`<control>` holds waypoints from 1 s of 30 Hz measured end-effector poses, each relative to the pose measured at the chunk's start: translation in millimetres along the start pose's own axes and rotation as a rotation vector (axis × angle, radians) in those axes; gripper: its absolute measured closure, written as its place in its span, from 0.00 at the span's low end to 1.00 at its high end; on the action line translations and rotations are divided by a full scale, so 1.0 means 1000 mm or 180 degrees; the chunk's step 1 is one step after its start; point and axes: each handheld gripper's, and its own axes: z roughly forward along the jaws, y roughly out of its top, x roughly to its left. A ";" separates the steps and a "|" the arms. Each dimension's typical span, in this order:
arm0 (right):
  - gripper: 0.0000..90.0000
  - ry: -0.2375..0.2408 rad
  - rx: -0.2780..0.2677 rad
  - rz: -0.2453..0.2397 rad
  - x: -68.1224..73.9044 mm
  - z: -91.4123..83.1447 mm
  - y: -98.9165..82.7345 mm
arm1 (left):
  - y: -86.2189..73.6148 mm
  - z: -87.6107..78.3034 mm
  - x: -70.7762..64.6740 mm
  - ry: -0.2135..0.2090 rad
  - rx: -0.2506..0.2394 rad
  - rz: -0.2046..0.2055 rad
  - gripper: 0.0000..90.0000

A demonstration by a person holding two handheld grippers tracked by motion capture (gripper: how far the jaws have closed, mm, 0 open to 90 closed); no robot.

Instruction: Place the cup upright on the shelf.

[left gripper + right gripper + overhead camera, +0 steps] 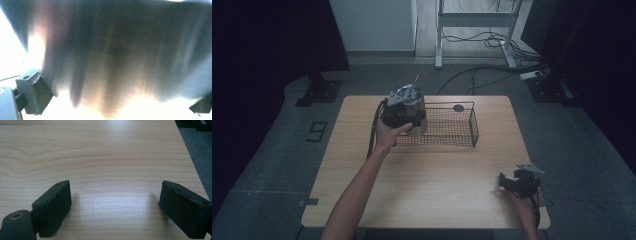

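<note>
1. One metal cup (416, 114), gripped across its wall by the left gripper (404, 116), fingers spread wide, at the wire basket's (462, 125) left end.
2. Step, judged: setting cup into basket; next needs lowering, then release.
3. Right gripper (507, 181): fingers wide apart, empty, over the surface (432, 175).

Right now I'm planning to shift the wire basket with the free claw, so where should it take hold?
Probably the top rim wire at the wire basket's right end, coming from the right and above. The right claw sits open at that side of the table, and the thin rim fits between jaws. The left claw holds a metal cup at the other end.
</note>
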 end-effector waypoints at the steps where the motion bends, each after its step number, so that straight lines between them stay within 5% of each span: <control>1: 0.12 -0.0001 0.0000 0.0001 0.000 0.000 0.000 | 0.000 0.001 0.001 0.0011 0.0004 -0.0010 0.04; 15: 0.12 -0.0010 -0.0005 0.0011 0.000 0.000 0.000 | 0.008 0.013 0.010 0.0071 0.0026 -0.0053 0.04; 30: 0.12 -0.0020 -0.0007 0.0016 0.000 0.000 0.000 | -0.001 0.034 0.020 0.0223 0.0112 -0.0095 0.04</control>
